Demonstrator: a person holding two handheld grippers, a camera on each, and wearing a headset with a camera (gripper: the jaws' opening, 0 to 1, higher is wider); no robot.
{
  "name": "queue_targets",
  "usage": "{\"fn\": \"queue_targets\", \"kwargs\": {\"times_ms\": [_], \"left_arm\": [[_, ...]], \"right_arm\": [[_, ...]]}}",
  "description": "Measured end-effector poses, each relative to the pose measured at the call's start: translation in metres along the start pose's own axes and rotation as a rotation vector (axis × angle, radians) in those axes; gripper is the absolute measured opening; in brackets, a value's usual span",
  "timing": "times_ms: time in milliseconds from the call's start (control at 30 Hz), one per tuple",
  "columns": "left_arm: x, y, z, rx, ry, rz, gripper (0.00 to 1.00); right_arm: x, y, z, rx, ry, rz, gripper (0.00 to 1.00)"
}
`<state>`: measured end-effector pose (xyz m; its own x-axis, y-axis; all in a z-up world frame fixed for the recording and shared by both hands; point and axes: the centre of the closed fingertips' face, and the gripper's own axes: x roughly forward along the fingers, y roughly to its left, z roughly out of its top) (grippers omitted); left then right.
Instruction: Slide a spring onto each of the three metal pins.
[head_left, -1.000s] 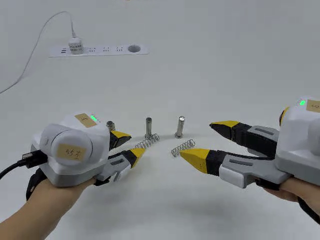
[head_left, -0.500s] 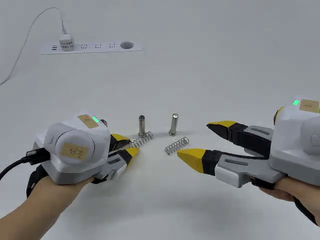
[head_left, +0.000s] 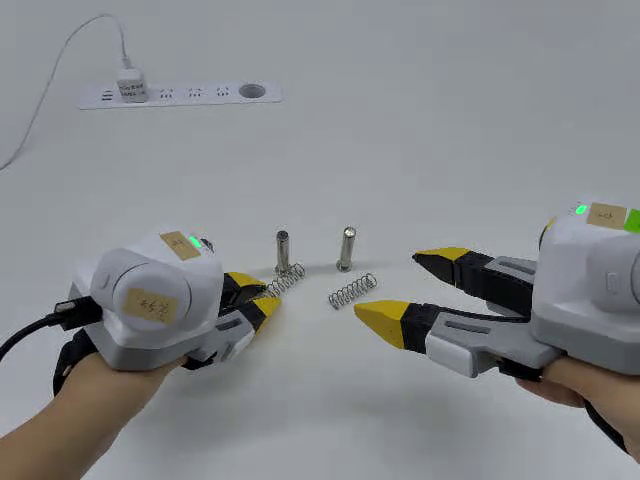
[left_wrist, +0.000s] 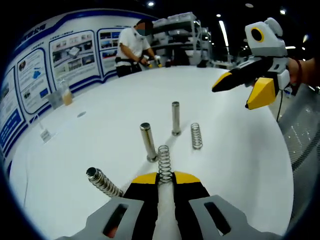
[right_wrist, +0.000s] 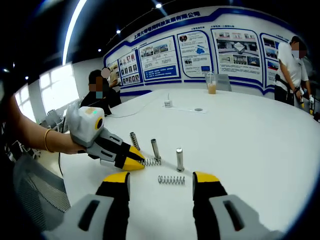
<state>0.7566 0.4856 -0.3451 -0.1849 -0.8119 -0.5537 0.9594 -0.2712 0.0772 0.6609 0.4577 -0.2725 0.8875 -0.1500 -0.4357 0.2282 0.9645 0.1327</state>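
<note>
One down, two to go. The first spring (left_wrist: 107, 185) sits round the left pin (left_wrist: 91, 173), just beside the left gripper (head_left: 257, 292). That gripper's fingers (left_wrist: 147, 179) are pinching the near end of the held spring (left_wrist: 164, 159), and its far end lies low, just beside the foot of the bare middle pin (left_wrist: 147, 142). By my read, that coil needs lifting over the pin's top before it can slide down.

The right pin (head_left: 347, 247) stands bare too, with the loose spring (head_left: 352, 291) lying flat on the bench (head_left: 400, 150) just in front of it. The right gripper (head_left: 400, 285) hovers near that spring, fingers (head_left: 385, 315) spread wide and gripping nothing.

There's room to spare — the white bench runs bare all around, the power strip (head_left: 180, 95) is well off at the far left, and the only tight spot is the narrow gap between the pins.
</note>
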Motion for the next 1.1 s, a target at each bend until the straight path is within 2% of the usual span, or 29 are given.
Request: {"fn": "queue_targets", "kwargs": {"times_ms": [133, 300, 533, 733, 900, 1100], "left_arm": [[-0.003, -0.003, 0.001, 0.001, -0.007, -0.006, 0.10], [-0.011, -0.008, 0.008, 0.001, -0.030, -0.013, 0.10], [-0.029, -0.014, 0.023, -0.005, -0.086, -0.011, 0.10], [-0.045, -0.020, 0.037, -0.004, -0.142, -0.006, 0.10], [-0.055, -0.027, 0.047, 0.007, -0.178, -0.016, 0.10], [-0.068, -0.031, 0.059, 0.023, -0.243, -0.023, 0.10]], "right_arm": [[-0.001, -0.002, 0.002, 0.009, -0.004, -0.006, 0.51], [-0.003, -0.002, 0.007, 0.042, -0.021, -0.008, 0.51], [-0.003, 0.002, 0.017, 0.079, -0.042, 0.006, 0.50], [-0.001, 0.008, 0.030, 0.146, -0.073, 0.036, 0.47], [0.003, 0.011, 0.034, 0.179, -0.079, 0.051, 0.44], [0.007, 0.023, 0.040, 0.236, -0.087, 0.116, 0.38]]}}
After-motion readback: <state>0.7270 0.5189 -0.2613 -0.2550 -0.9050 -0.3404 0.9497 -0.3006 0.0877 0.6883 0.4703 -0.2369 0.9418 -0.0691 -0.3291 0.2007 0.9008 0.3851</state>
